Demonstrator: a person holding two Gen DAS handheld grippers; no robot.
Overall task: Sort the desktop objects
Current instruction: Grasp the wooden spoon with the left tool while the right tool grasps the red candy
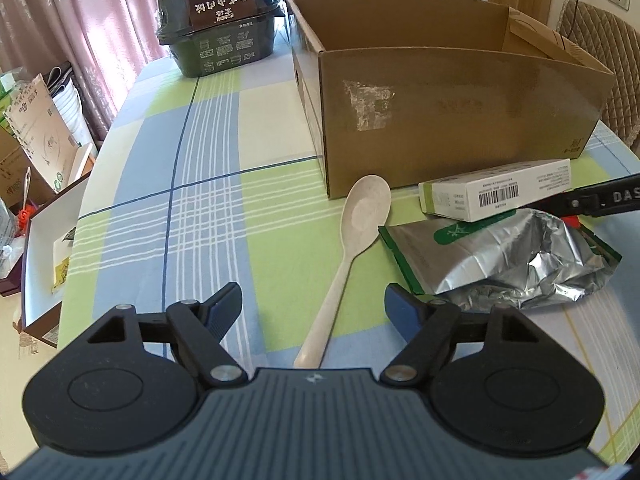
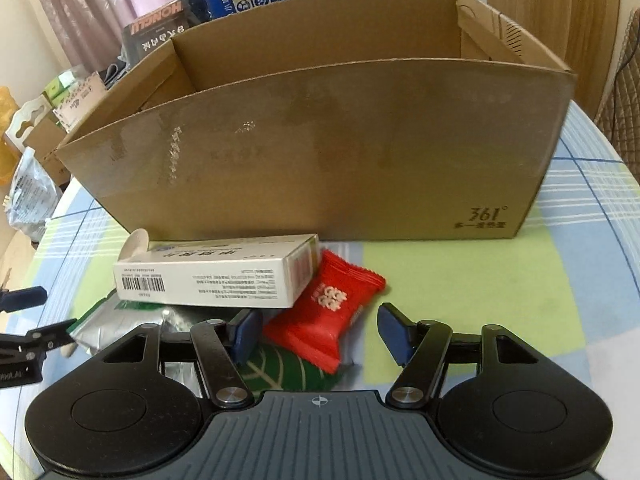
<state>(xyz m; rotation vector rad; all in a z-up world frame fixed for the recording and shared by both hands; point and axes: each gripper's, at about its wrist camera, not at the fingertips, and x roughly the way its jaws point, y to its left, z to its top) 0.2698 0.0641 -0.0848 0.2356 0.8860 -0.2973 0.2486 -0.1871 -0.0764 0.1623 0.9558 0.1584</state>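
The landmark here is the open cardboard box (image 2: 320, 152), which stands on a table with a checked cloth (image 1: 208, 208). All the loose things lie in a small heap just in front of the near wall of this box.

The left gripper (image 1: 314, 312) hangs over a pale plastic spoon (image 1: 348, 248). The bowl of the spoon almost reaches the corner of the box and the handle runs back, away from the box, between the two fingers. The jaws are partly open and they do not press the handle, so nothing is held. I judge the spoon to be light, stiff and rather smooth; the narrow handle is the good place to take it, near its middle, because it lies flat and may slip or turn.

The right gripper (image 2: 318, 334) is lower in the heap, beside a red snack packet (image 2: 326, 316). This packet lies half under a white carton (image 2: 216, 276) with a barcode, on the side far from the box. The jaws are also partly open; the packet sits between them, but I see no pad touching it. It looks soft and light, with slippery film, so a hold across its thick middle seems safer than the crimped end.

Under the carton lies a crumpled silver foil pouch (image 1: 516, 264), soft and easy to dent.
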